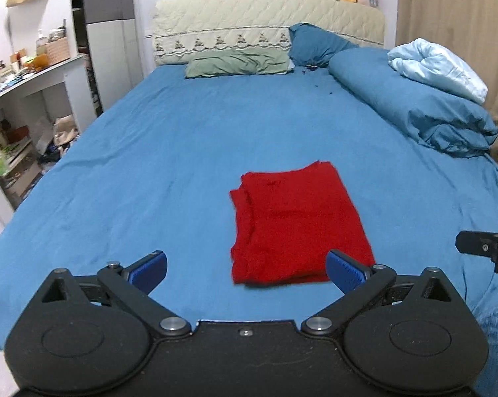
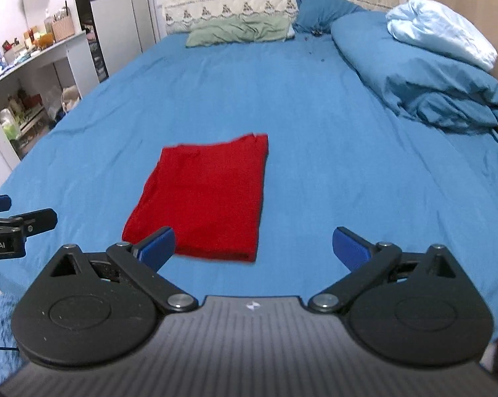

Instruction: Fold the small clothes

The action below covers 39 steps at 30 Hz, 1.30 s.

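A red garment (image 1: 296,228) lies folded into a flat rectangle on the blue bed sheet (image 1: 182,152); it also shows in the right wrist view (image 2: 205,198). My left gripper (image 1: 247,269) is open and empty, held just in front of the garment's near edge. My right gripper (image 2: 253,246) is open and empty, just right of the garment's near right corner. The right gripper shows at the right edge of the left wrist view (image 1: 487,246), and the left gripper at the left edge of the right wrist view (image 2: 14,223).
A rolled blue duvet (image 1: 414,102) with a pale blue blanket (image 1: 437,66) lies along the bed's right side. A green pillow (image 1: 239,63) and a blue pillow (image 1: 315,44) lie by the headboard. A cluttered white shelf (image 1: 27,79) stands left of the bed.
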Each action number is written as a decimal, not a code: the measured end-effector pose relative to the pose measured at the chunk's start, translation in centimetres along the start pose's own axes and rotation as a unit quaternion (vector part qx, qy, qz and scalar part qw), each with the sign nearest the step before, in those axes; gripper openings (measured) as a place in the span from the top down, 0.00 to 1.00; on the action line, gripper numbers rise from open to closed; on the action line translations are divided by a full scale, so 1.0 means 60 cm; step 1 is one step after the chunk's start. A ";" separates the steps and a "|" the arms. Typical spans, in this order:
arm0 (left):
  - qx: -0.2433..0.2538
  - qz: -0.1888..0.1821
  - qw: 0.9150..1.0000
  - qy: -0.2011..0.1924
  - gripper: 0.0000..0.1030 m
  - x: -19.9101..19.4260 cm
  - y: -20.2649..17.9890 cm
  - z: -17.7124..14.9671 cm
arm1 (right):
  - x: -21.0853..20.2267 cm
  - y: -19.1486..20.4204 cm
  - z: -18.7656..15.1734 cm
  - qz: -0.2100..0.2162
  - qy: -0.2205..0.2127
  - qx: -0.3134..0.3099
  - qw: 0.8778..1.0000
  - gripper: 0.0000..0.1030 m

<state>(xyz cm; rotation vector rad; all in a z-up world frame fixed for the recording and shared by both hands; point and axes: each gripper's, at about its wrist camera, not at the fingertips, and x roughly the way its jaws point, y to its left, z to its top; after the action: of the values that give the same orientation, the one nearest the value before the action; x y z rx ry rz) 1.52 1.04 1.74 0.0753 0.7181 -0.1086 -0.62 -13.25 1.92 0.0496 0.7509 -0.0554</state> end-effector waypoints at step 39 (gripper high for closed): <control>0.010 0.006 1.000 -0.009 0.00 -0.041 -0.028 -0.072 | -0.033 0.017 -0.106 -0.029 0.041 0.016 0.999 0.00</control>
<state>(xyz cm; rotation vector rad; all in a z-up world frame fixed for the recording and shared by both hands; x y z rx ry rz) -3.35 -0.01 0.07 0.0981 0.6976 -0.1050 -6.29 -11.74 -1.36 0.0608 0.8344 -0.1212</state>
